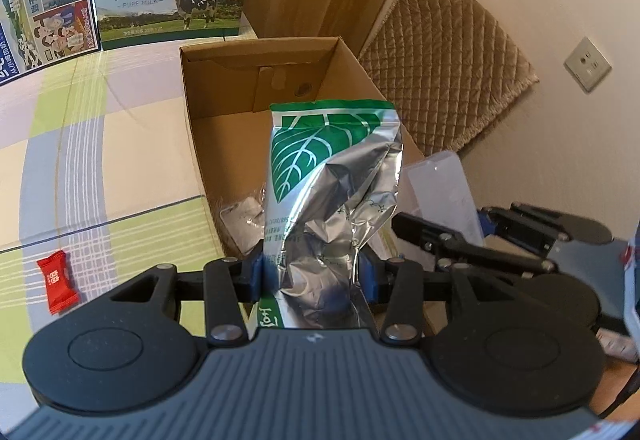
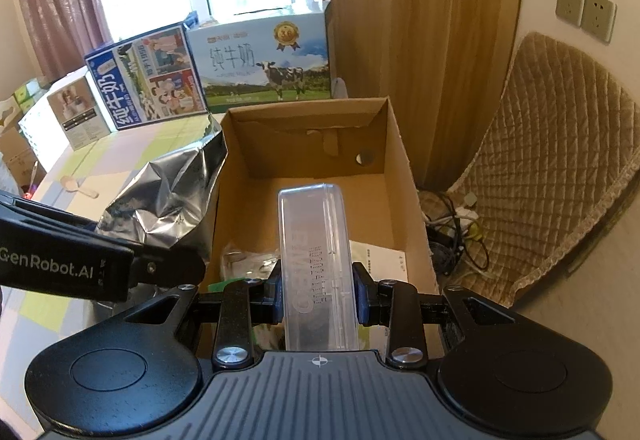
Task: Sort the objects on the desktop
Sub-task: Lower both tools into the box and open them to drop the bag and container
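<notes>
Centrally, an open cardboard box [image 2: 400,176] on the table [image 1: 100,160] contains a clear wrapper [image 2: 248,260] and paper [image 2: 384,260]. Above it, the left hand-held gripper [image 1: 311,276] clamps a foil pouch [image 1: 332,176]; the right hand-held gripper [image 2: 318,296] clamps a clear plastic case [image 2: 316,240].

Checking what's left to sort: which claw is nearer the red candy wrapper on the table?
Left. The red candy wrapper lies beside the left claw, which grips the foil bag; the right claw sits farther away, over the cardboard box.

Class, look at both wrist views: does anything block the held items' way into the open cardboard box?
Nothing visible does. The foil bag and clear plastic case already hang over the cardboard box, whose top is open.
</notes>
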